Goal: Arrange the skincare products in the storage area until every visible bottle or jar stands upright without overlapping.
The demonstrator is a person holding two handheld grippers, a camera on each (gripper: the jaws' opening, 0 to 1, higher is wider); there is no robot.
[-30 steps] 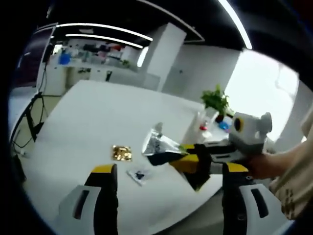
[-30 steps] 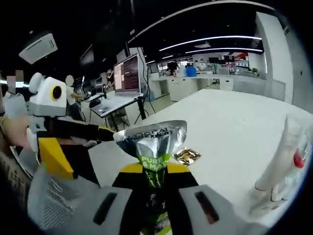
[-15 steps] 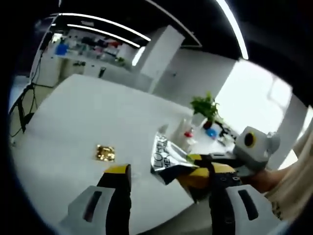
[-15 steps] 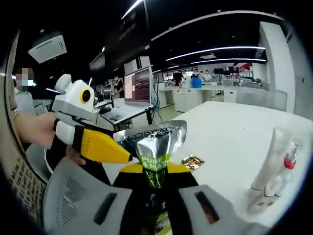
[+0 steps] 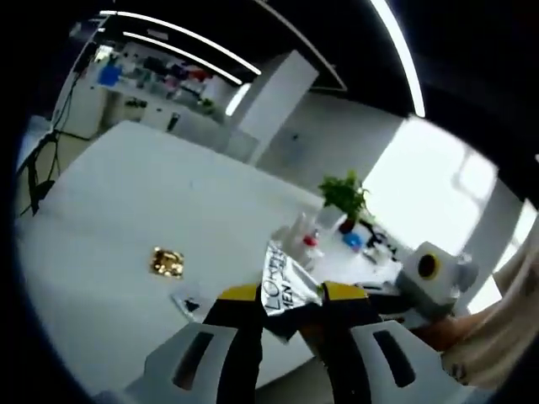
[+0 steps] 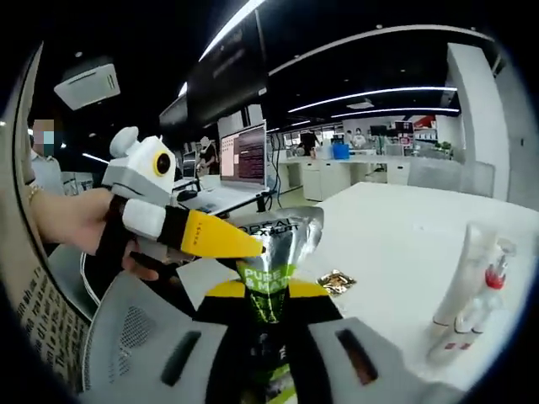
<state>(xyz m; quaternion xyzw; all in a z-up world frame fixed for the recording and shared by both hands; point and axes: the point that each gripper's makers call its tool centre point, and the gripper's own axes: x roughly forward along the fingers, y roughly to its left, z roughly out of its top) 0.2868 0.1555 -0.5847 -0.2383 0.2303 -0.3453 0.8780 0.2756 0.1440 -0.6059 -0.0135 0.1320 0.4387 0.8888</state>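
Both tools clamp one silver sachet (image 6: 271,252) — right tool (image 6: 268,296) at its base, left tool (image 5: 290,296) at its top — above the white tabletop (image 5: 109,210).

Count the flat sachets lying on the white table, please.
2. A gold sachet lies out on the table, and a white sachet lies nearer, beside the left gripper. The grippers may hide others.
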